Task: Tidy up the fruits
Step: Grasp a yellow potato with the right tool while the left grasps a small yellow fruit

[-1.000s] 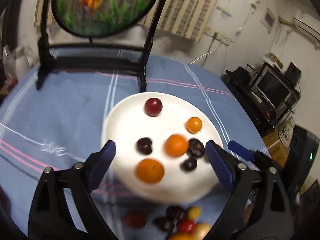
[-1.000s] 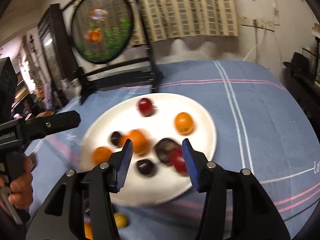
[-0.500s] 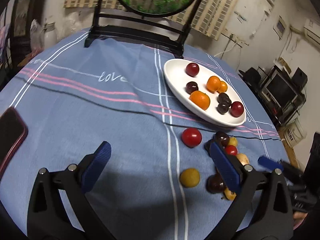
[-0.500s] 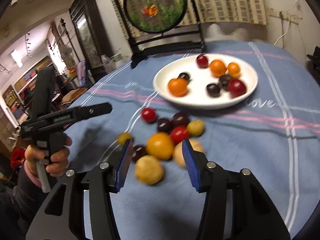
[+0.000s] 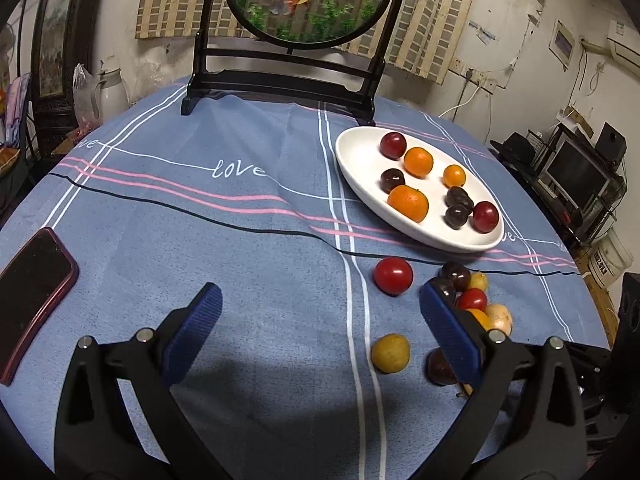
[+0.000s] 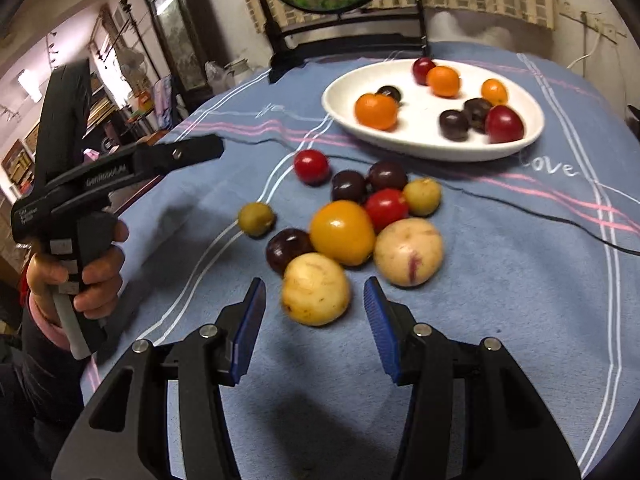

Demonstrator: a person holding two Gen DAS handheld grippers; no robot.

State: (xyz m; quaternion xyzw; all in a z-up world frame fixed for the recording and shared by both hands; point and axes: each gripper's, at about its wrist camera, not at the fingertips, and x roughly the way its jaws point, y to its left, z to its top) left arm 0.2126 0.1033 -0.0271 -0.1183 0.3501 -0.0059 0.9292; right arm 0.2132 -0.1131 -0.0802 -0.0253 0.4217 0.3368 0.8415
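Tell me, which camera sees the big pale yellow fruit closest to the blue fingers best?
The right wrist view: the pale yellow fruit sits whole just ahead of the open right gripper. In the left wrist view, a blue finger hides nearly all of it.

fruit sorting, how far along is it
Partly done: eight fruits sit on the white plate. Nothing is in hand; the right gripper is open just short of a pale yellow fruit, and the left gripper is open over bare cloth. About ten loose fruits remain on the tablecloth.
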